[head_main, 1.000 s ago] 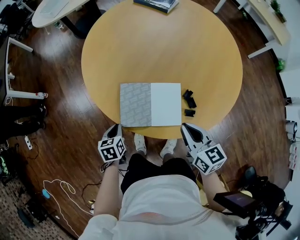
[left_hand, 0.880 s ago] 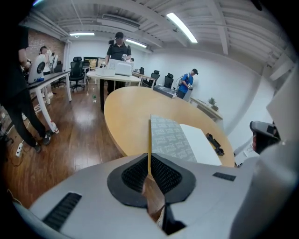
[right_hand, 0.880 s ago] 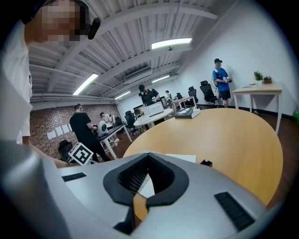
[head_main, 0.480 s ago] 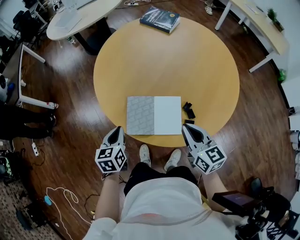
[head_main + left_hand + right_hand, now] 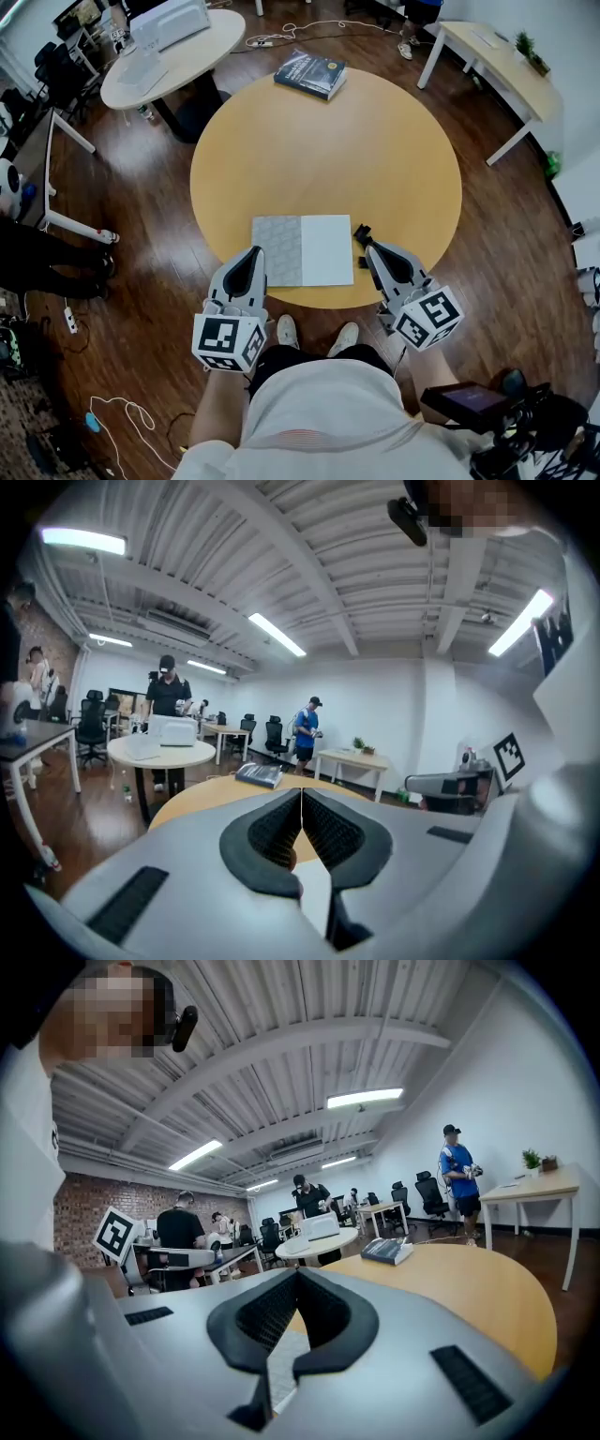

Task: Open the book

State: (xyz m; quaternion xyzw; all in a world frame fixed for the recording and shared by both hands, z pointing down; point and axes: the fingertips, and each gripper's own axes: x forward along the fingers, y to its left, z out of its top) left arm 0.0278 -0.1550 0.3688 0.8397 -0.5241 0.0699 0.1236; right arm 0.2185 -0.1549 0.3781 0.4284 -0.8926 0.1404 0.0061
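To turn the cover without creasing it, first part the jaws of the left grey plastic gripper (image 5: 252, 253), pressed together on nothing, then slip one under the free edge of the flat grey-and-white book (image 5: 302, 250) at the near rim of the round tan wooden table (image 5: 375, 150). Held low and pointing forward on either side of that book, with the right grey plastic gripper (image 5: 368, 247) equally closed and empty. Farther off, by the far rim, a dark blue book (image 5: 310, 73), well apart from both.

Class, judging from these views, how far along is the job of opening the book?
Done, apparently: the book lies flat on the round table, seemingly open, grey patterned side left, white page right. In hand: nothing; the left claw and right claw are both shut and empty. Left: probably nothing more.
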